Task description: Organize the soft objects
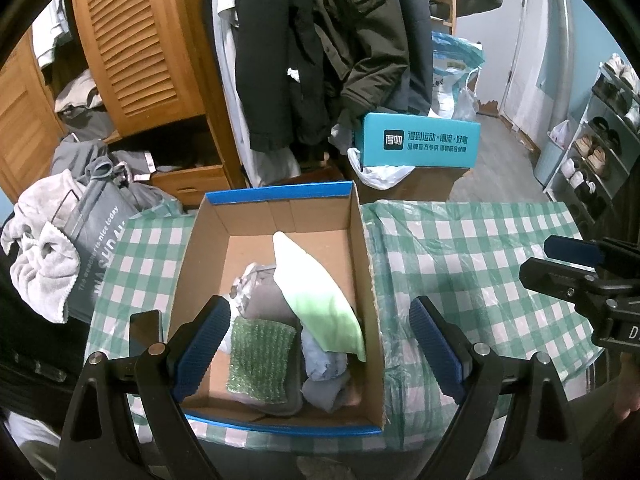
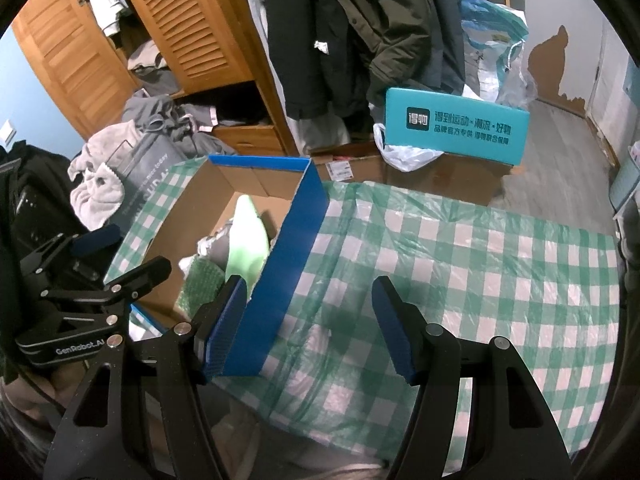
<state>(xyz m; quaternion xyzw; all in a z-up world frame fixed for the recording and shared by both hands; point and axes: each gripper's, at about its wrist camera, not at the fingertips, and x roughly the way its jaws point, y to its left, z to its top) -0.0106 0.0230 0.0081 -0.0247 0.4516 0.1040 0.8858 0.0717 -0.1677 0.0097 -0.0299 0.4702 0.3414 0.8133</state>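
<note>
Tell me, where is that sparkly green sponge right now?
In the left wrist view, the green sponge lies inside the cardboard box, near its front-left corner, beside the pale green pillow.

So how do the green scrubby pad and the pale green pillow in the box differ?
The scrubby pad lies flat low in the cardboard box; the pillow leans tilted across other cloths. The pad is small, dark green and bumpy; the pillow is longer, smooth, fading white to green. Both are inside the box.
</note>
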